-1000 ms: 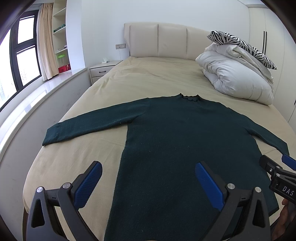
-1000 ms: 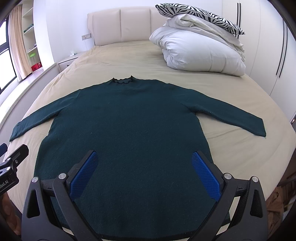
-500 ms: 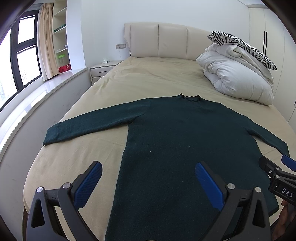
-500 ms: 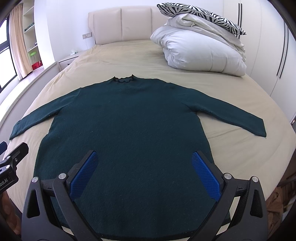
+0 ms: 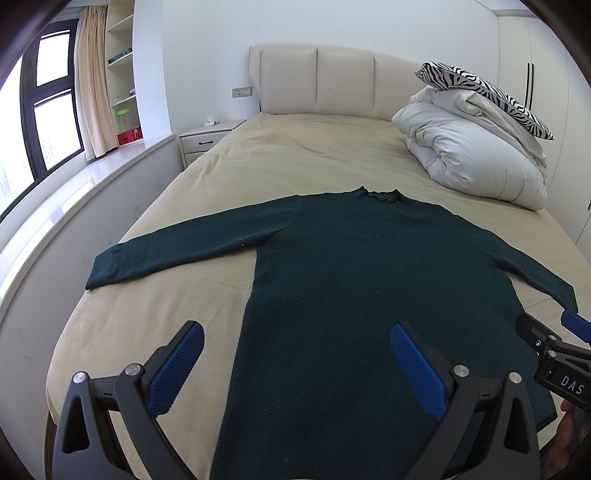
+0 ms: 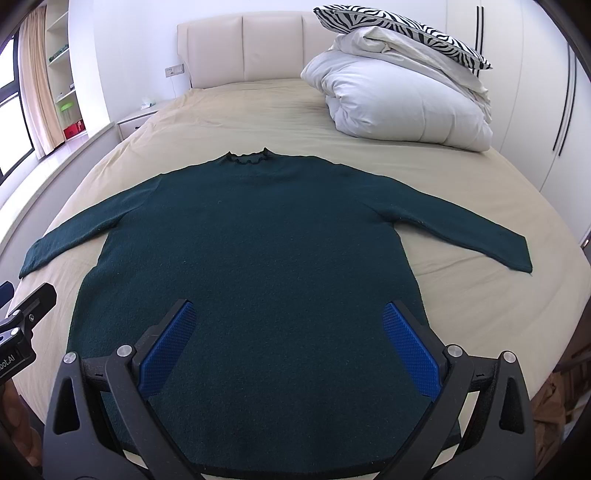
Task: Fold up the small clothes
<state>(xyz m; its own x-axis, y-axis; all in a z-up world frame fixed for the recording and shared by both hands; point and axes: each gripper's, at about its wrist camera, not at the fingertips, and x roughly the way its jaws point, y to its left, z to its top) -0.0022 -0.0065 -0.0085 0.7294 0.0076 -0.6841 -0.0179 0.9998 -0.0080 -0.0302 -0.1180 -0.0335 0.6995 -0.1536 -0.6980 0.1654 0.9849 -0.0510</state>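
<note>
Two hand-held grippers poised, jaws spread, over a sweater laid out on a bed.

The left gripper [image 5: 295, 363] and right gripper [image 6: 290, 341] hover empty above the hem of the dark green sweater [image 6: 251, 251], spread flat, sleeves outstretched, on the beige bed [image 6: 461, 295]; beyond, a white duvet [image 6: 402, 99] under a zebra-print pillow [image 6: 402, 26], apparently clear of the garment.

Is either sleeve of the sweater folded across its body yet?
No, in the right wrist view the sweater lies flat with both sleeves spread outward.
</note>
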